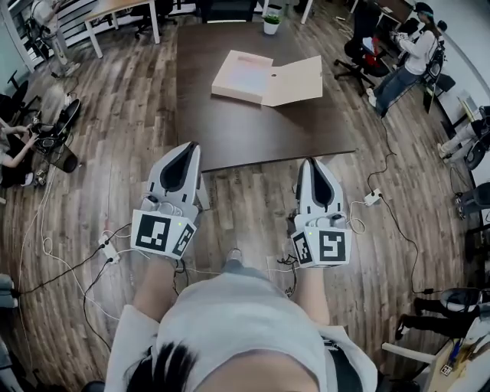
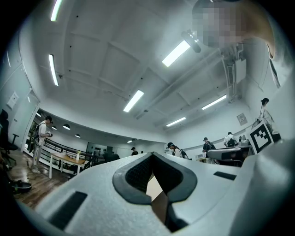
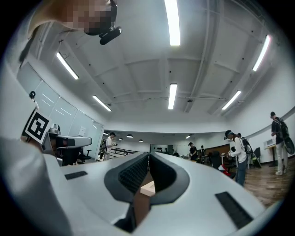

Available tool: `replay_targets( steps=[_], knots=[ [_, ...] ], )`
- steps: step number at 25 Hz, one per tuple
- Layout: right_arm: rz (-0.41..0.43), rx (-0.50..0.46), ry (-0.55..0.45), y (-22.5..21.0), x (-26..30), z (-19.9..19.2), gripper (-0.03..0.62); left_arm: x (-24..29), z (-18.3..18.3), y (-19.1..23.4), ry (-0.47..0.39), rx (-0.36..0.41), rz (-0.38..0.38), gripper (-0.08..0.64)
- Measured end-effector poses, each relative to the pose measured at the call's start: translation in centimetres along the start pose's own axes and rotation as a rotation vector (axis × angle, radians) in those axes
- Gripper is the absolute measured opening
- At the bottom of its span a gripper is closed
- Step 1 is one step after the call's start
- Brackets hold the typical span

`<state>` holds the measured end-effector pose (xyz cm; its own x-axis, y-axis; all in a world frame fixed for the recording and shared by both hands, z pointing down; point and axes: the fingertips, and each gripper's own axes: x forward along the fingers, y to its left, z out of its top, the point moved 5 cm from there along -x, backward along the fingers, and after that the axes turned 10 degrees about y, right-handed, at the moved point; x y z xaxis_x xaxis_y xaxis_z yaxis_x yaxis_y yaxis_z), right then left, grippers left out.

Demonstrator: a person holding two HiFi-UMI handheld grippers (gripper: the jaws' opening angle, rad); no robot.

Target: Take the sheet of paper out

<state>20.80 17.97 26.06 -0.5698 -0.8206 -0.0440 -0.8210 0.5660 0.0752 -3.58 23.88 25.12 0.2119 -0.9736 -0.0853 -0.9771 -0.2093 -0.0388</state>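
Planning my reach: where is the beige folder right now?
In the head view, the beige folder lies open on the dark table's far half, about centred sideways, just before the small potted plant.

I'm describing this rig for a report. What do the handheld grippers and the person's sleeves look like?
The left gripper and right gripper have pale grey tapered shells with black textured pads on the inner faces. Each carries a white cube with black square markers at the rear. The person wears a light short-sleeved top.
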Motion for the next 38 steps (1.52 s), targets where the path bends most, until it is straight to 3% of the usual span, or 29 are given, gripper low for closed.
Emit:
replay_targets(
  steps=[7,16,38],
  knots=[
    [0.036,0.003,-0.008,-3.9,5.6,-0.8,0.017,6.1,-0.8,0.8,-0.007,-0.001,0.026,0.009],
    [0.053,0.033,0.013,-5.7,10.3,-2.6,0.017,10.5,-2.4,3.0,0.025,-0.005,0.041,0.009],
    [-0.082,0.030,0.020,-6.5,29.4,-3.6,0.017,27.5,-4.2,17.3,0.009,-0.006,-0.111,0.009]
  ],
)
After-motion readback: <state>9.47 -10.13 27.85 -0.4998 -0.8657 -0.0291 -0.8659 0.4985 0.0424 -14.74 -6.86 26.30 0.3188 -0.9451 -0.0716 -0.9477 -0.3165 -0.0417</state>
